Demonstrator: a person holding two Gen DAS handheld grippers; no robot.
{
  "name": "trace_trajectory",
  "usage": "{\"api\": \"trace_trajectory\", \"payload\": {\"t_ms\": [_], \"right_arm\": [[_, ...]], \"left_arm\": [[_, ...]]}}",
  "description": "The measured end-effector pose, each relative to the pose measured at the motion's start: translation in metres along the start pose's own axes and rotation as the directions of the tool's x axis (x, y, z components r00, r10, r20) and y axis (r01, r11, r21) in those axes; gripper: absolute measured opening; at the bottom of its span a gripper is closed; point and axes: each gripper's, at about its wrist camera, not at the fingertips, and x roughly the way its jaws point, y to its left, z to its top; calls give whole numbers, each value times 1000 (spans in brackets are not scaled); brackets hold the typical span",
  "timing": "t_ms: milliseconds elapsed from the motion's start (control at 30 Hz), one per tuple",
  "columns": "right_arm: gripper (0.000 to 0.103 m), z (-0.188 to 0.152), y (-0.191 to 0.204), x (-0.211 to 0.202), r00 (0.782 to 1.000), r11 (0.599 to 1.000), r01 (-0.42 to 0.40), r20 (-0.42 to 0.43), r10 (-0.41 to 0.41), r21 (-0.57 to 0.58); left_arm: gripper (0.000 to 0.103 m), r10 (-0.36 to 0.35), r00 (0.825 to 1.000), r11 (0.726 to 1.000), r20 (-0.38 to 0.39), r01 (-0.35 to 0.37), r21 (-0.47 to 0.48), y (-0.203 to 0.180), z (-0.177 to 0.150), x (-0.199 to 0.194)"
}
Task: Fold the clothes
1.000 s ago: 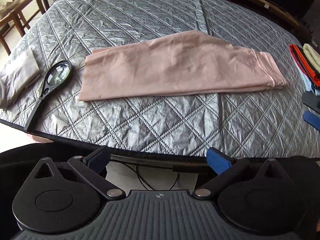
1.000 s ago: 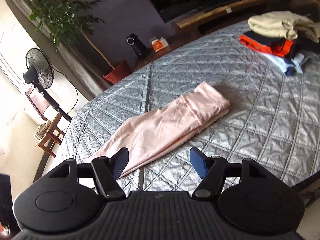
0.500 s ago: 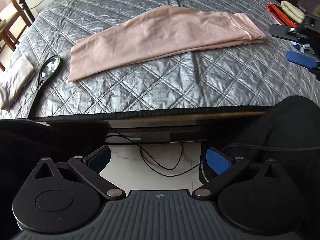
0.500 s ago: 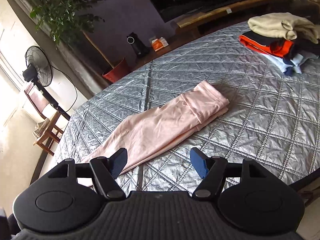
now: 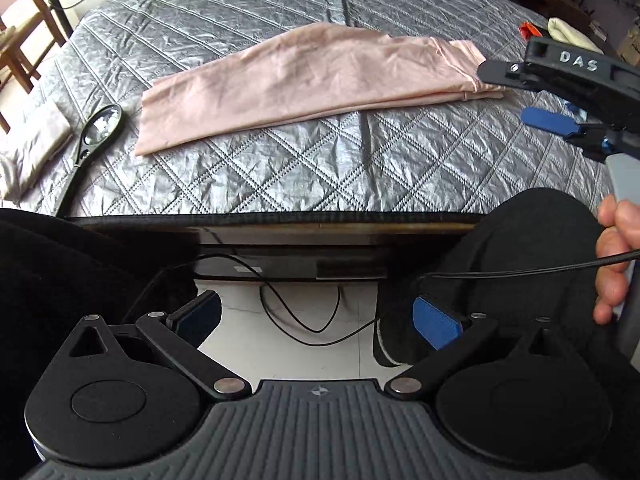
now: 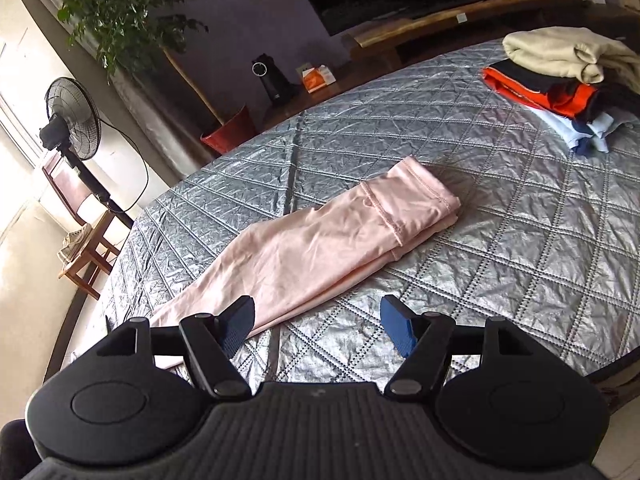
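**Holding Both Grippers Empty Near the Pink Garment**

Looking first at the left gripper [image 5: 316, 318], we see its jaws spread wide with nothing between them; behind the gap lie white floor and a black cable [image 5: 304, 312], off the table's near edge. At 3 o'clock from these jaws we note dark clothing and a hand [image 5: 616, 264] on a grey handle. At 1 o'clock in the left wrist view we see the right gripper [image 6: 316, 322], its blue pad [image 5: 546, 119] hanging over the quilted silver cover [image 5: 320, 168].

In the right wrist view we find those jaws likewise well apart and gripping nothing; the left pad overlaps the near edge of the pink garment [image 6: 320, 240] in the picture, though we cannot tell whether it touches.

The garment lies flat, folded lengthwise into a long strip, its hemmed end pointing to 1 o'clock. Farther out at 1 o'clock sits a stack of folded clothes [image 6: 568, 80], well apart. In the left wrist view, a magnifying glass [image 5: 100, 128] lies at 9 o'clock from the garment, with a pale folded cloth [image 5: 32, 152] beyond it. Past the table at 10 o'clock we see a standing fan [image 6: 72, 124] and a potted plant [image 6: 132, 8].
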Motion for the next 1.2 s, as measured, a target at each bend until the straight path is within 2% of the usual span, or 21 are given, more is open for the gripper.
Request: {"api": "trace_trajectory", "payload": {"t_ms": [233,433,567,867,1200], "right_arm": [[65,1,9,14,999,998,0,-51,-3,-60],[66,3,-6,15,998,999,-14,-64,16,36],[66,3,-8,17,997,999,-13,-74,16,43],[66,4,-15,13,998,998,-21,-65,25,63],[66,4,-21,7,998,997,-22,-54,26,73]], "left_arm": [[103,1,1000,999,9,-1,-36,11,11,5],[103,0,999,998,47,3,-61,11,23,-13],[103,12,996,998,92,-6,-69,7,30,-31],[103,10,985,1000,170,-7,-18,-16,35,-65],[103,-8,981,1000,196,5,17,-36,34,-80]]}}
